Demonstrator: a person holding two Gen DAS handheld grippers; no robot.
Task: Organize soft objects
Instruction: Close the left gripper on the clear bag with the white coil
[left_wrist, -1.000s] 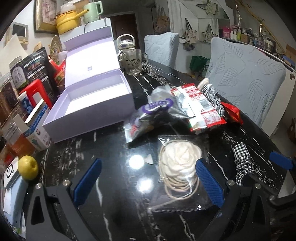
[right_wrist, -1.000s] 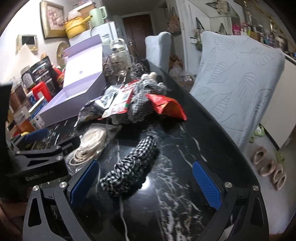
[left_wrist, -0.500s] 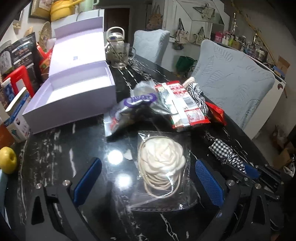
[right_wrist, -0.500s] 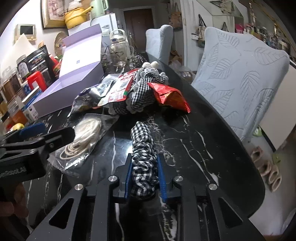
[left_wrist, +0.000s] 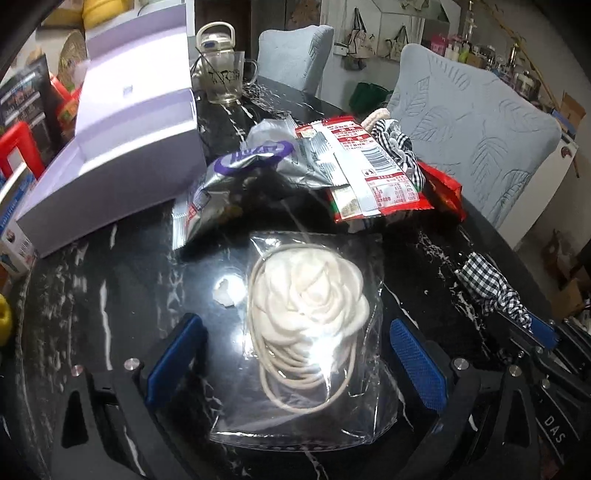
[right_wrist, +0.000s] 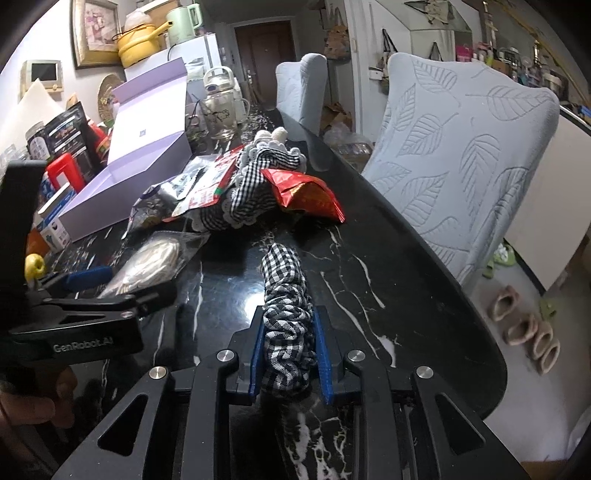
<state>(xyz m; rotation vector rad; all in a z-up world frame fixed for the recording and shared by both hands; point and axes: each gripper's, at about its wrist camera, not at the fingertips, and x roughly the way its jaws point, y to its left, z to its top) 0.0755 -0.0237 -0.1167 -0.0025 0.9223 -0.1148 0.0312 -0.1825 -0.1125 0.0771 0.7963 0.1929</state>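
My right gripper (right_wrist: 289, 350) is shut on a black-and-white checked scrunchie (right_wrist: 286, 295), which lies on the black marble table (right_wrist: 388, 258); it also shows at the right of the left wrist view (left_wrist: 487, 284). My left gripper (left_wrist: 295, 362) is open, its blue pads either side of a clear bag holding a cream fabric rose and elastic bands (left_wrist: 306, 302). That bag shows in the right wrist view (right_wrist: 151, 262). A second checked cloth item (right_wrist: 255, 188) lies among snack packets behind.
An open lilac box (left_wrist: 122, 147) stands at the left. Snack packets (left_wrist: 362, 170) and a red wrapper (right_wrist: 306, 192) lie mid-table. A glass mug (left_wrist: 225, 81), a yellow fruit (right_wrist: 35, 266) and cartons crowd the far left. Grey chairs (right_wrist: 461, 166) line the right edge.
My right gripper closed on the checked scrunchie about half a second ago and still holds it. My left gripper moved forward and lower over the bagged rose.
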